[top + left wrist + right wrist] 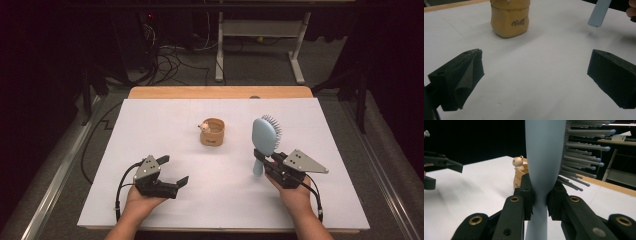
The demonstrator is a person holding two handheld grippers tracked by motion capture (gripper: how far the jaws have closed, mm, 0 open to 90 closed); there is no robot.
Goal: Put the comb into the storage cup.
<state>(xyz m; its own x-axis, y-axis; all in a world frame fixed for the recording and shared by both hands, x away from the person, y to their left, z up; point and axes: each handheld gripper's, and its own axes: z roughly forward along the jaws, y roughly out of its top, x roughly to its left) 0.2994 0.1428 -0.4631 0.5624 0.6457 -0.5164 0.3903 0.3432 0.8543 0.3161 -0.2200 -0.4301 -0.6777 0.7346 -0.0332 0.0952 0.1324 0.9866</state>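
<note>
I have the right gripper [267,162] pinching the light blue hairbrush [263,136] at the thin neck, where the handle meets the head. That is the narrow part, so the two black jaws can squeeze it well and it does not slip. In the right gripper view the jaws press on both sides of the neck, and the bristles [584,157] stick out to one side. The brush is lifted up off the white table [220,200], with its head pointing away from me and its handle end hanging low near the table.

My left gripper [171,171] is spread wide with nothing in it. It sits low over the table, on the left, well apart from the brush. I think it waits there so it is ready to help.

The little tan cup [212,132] stands upright in the middle of the table, between the two grippers but farther back. A tiny bear figure [204,126] peeks over its rim.

I count one hairbrush, one cup, one bear and two grippers.
</note>
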